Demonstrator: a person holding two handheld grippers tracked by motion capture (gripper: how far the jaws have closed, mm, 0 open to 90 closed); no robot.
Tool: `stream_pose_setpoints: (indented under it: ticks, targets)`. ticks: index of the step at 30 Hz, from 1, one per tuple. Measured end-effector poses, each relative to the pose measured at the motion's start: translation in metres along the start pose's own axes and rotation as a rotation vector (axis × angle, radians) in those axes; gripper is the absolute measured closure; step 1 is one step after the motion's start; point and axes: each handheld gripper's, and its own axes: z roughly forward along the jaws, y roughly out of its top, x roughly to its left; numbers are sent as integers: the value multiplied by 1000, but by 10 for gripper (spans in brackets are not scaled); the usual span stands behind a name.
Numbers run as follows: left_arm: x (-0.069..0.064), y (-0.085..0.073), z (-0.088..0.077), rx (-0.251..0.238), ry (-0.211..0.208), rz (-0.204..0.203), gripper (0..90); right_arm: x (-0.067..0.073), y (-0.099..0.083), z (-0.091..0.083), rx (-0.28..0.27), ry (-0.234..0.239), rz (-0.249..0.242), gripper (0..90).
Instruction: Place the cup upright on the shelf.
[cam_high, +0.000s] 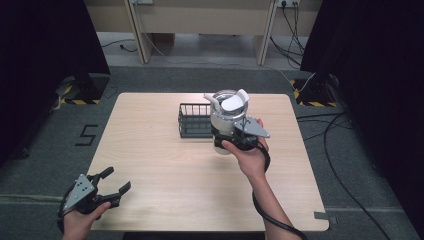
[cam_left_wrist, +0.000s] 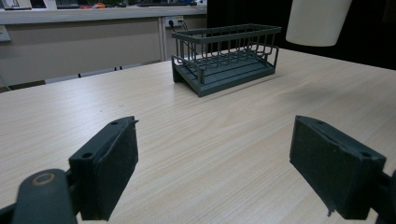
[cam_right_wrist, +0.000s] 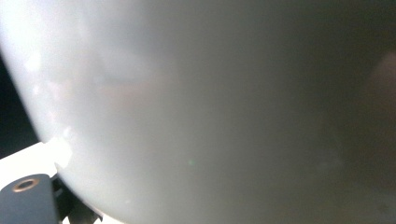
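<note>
A white cup (cam_high: 227, 119) with a clear and white lid hangs upright just above the table, right beside the near right end of a dark wire basket (cam_high: 194, 121). My right gripper (cam_high: 226, 142) is shut on the cup's lower body, and the cup's wall (cam_right_wrist: 210, 107) sits close up in the right gripper view, beside one finger (cam_right_wrist: 28, 198). My left gripper (cam_high: 116, 179) stands open at the table's front left corner with nothing between its fingers. Seen past the left gripper (cam_left_wrist: 215, 163), the basket (cam_left_wrist: 224, 58) looks empty and the cup's base (cam_left_wrist: 317, 23) floats above the wood.
The light wooden table (cam_high: 165, 165) carries the basket near its back middle. Grey carpet surrounds it, with black curtains at both sides, cables on the floor at the right and a wooden bench along the back wall.
</note>
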Motion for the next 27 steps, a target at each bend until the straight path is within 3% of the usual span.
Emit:
stream_pose_setpoints:
  ticks: [9,27]
  targets:
    - [0,0,0,-2,-3,1,147,-2,19,25,-11,-8,5,104]
    - [0,0,0,-9,-7,-5,147,-9,40,73,0,-30,21,105]
